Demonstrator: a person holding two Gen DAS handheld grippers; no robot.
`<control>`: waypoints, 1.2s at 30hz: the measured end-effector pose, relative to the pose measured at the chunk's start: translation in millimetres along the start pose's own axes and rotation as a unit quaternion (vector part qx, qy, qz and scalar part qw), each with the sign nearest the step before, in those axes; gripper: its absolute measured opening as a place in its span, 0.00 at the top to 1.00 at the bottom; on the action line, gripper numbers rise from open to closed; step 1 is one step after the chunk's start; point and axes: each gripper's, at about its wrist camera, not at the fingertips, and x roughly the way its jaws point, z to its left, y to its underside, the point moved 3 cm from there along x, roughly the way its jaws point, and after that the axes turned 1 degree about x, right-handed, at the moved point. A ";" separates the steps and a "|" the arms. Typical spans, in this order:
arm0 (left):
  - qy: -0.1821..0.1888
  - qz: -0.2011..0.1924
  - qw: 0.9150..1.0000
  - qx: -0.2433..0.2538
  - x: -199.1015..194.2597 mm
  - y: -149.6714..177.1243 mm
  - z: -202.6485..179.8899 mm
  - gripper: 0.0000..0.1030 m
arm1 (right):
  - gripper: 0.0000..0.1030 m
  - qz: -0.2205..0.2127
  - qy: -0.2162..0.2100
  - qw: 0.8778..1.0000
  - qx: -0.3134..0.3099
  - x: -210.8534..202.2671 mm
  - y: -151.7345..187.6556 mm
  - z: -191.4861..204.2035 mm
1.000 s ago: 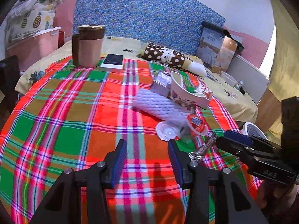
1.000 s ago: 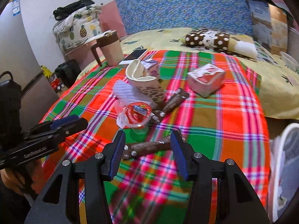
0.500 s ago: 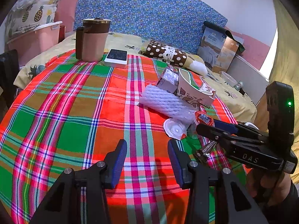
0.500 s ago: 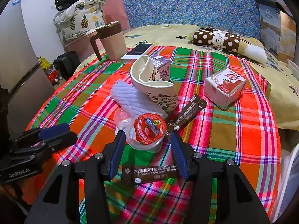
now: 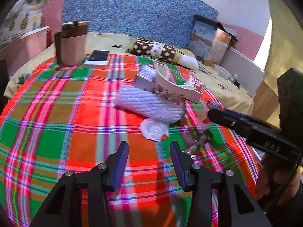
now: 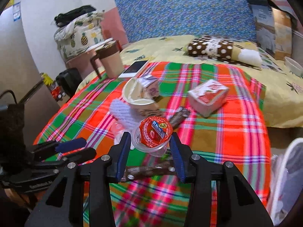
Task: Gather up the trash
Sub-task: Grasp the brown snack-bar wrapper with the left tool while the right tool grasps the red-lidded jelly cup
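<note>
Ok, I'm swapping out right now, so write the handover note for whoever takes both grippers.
Right hand-held gripper: jaws closing around the red-lidded jelly cup; firm grip unclear.
Left hand-held gripper: open, empty, over the plaid cloth.
On the cloth: crushed paper cup, white foam net, round lid, two brown wrappers, red carton.
Done: nothing visibly binned.
Left: everything above; mug and phone probably stay.

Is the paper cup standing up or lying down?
Lying down. The paper cup rests on its side on the plaid cloth, its open mouth facing sideways.
</note>
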 end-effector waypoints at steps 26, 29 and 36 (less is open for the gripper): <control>-0.008 0.074 0.989 0.130 56.3 9.5 -90.2 0.82 | 0.60 -0.024 0.031 0.998 0.053 -36.0 23.5 -55.0; -0.009 0.070 0.990 0.119 52.9 10.2 -89.3 0.83 | 0.60 -0.026 0.031 0.998 0.053 -40.2 25.5 -55.3; -0.002 0.052 0.994 0.099 35.5 11.7 -92.2 0.84 | 0.60 -0.029 0.036 0.997 0.055 -50.9 31.4 -55.5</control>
